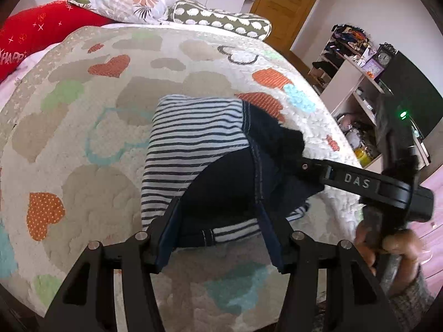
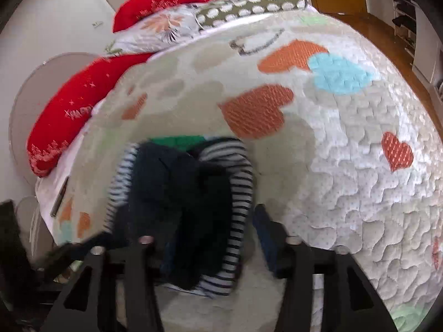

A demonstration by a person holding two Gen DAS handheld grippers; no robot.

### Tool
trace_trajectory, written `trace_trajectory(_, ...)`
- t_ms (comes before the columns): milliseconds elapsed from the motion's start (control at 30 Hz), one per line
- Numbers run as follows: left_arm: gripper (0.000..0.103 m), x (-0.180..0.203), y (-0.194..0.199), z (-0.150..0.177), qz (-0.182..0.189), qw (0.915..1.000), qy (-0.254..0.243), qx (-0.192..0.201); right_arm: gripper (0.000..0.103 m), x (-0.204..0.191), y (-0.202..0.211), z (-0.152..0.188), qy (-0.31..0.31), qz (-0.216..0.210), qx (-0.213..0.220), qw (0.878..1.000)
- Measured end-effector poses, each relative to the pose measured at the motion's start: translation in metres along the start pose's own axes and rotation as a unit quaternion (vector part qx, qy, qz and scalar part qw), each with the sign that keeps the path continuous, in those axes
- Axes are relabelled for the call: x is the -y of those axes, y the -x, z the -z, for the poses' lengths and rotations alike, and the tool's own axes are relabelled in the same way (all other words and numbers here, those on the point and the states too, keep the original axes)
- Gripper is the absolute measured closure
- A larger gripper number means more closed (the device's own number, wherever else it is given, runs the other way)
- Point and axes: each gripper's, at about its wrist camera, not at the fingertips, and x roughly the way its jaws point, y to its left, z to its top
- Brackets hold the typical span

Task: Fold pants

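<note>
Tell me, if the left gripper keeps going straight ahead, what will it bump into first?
Probably the pants. The open left gripper points right at the dark and striped bundle lying on the bed cover, with nothing between them. How close they are is hard to judge.

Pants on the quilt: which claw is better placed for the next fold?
Probably right. In the left wrist view the right claw already reaches the dark waistband edge of the pants. The left claw hangs open over the near edge, gripping nothing.
</note>
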Motion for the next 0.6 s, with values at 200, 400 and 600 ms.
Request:
trace_trajectory(200,0.043,0.005,0.017,-0.002,0.004,0.9997,-0.001,0.025,0.045,0.007,0.019,0.002,-0.017,-0.01,0.032,0.999)
trace_trajectory(400,0.043,0.0,-0.004,0.003,-0.012,0.9998,0.015,-0.004,0.045,-0.016,0.069,0.011,0.009,0.016,0.124,0.992)
trace_trajectory(600,0.043,-0.005,-0.005,0.006,-0.007,0.9995,0.029,-0.011,0.062,-0.024,0.048,0.018,0.019,-0.009,0.084,0.996)
